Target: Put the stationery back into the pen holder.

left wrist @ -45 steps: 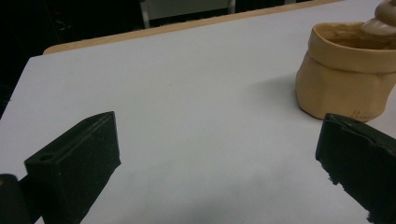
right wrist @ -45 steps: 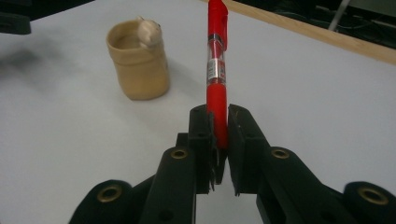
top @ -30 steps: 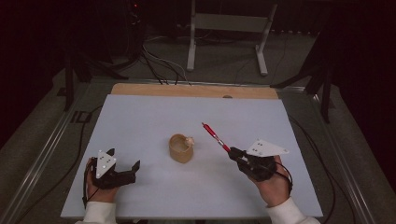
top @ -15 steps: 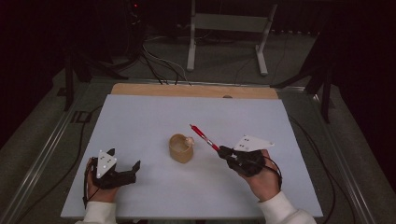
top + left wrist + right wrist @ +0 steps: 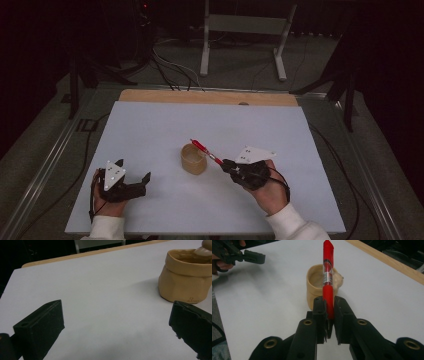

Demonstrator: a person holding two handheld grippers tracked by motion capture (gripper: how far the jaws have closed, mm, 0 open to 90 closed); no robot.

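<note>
a: the right gripper [image 5: 227, 165] is clamped on a red pen [image 5: 206, 151]. in the right gripper view its two black jaws pinch the pen's [image 5: 328, 280] lower barrel, and the rest of the pen runs straight out over a tan cup [image 5: 322, 286].

b: where does that put the pen on the table [image 5: 150, 130]?

a: near the middle, a little toward the person's side. in the high view it slants up and to the left from the gripper, its far end above the cup's [image 5: 193, 159] right rim. i cannot tell whether it touches the rim.

b: and the left gripper [image 5: 144, 180]?

a: its jaws stand wide apart with nothing between them, low over the table near the front left corner. in the left gripper view the cup [image 5: 186, 277] sits beyond the right-hand jaw, well apart from the left-hand one.

b: room to move?

a: plenty. the white top is bare on every side of the cup, back to the wooden strip [image 5: 210, 97] along the far edge and out to the left and right edges. both hands sit close to the near edge, the right hand [image 5: 270, 187] just right of the cup, the left hand [image 5: 107, 197] well to its left.
</note>
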